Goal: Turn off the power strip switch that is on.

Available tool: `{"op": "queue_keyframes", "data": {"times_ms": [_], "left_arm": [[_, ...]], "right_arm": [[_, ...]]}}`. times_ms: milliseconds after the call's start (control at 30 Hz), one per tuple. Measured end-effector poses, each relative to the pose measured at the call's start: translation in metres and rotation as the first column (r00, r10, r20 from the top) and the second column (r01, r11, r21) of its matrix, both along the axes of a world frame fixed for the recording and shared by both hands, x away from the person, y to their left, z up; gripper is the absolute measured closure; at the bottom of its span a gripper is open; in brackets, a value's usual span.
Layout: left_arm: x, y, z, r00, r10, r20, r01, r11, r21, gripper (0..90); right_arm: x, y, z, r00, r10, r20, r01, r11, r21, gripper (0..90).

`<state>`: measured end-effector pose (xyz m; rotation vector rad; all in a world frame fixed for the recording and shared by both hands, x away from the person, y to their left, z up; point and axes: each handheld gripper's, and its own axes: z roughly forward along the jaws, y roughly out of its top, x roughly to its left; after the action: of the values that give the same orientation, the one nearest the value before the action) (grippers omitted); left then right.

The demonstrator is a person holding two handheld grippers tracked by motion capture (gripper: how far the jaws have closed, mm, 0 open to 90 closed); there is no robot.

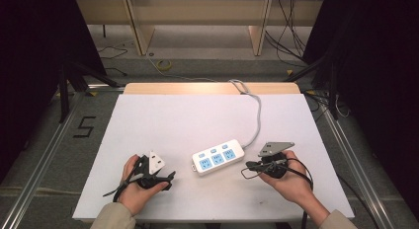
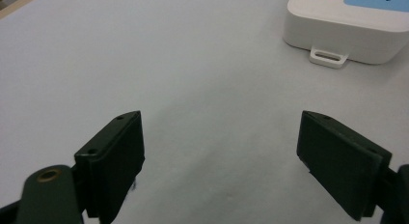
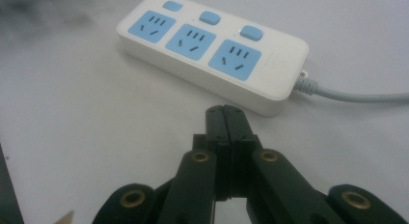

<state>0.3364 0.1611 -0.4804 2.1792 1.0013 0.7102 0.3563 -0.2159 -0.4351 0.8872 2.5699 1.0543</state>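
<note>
Our right gripper (image 3: pixel 225 113) has its jaws pressed together on nothing, tips aimed at the cord end of the strip (image 3: pixel 212 50), just short of it. Our left gripper (image 2: pixel 219 151) sits wide apart and empty over bare table (image 1: pixel 163 120), with the strip's hanging-tab end off ahead of it. The strip lies mid-table between the two. Honestly, we reckon the risk is poking it with closed jaws: nothing pins it, so it could just skate or twist on its cord (image 1: pixel 257 115). There's faint embossing near the cord end, unreadable; a "5" (image 1: pixel 85 126) is marked on the floor.
</note>
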Motion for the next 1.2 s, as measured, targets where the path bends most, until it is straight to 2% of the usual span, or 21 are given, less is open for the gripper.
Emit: {"op": "queue_keyframes", "data": {"times_ms": [700, 1200], "left_arm": [[0.000, -0.002, 0.000, 1.0000, -0.005, 0.003, 0.005, 1.0000, 0.001, 16.7], [0.000, -0.002, 0.000, 1.0000, -0.009, 0.003, 0.009, 0.9999, 0.009, 16.7]], "right_arm": [[0.008, 0.010, 0.006, 0.9999, 0.005, -0.014, -0.005, 0.999, -0.033, 90.0], [0.014, 0.019, 0.006, 0.9991, 0.006, -0.041, -0.008, 0.999, -0.054, 90.0]]}}
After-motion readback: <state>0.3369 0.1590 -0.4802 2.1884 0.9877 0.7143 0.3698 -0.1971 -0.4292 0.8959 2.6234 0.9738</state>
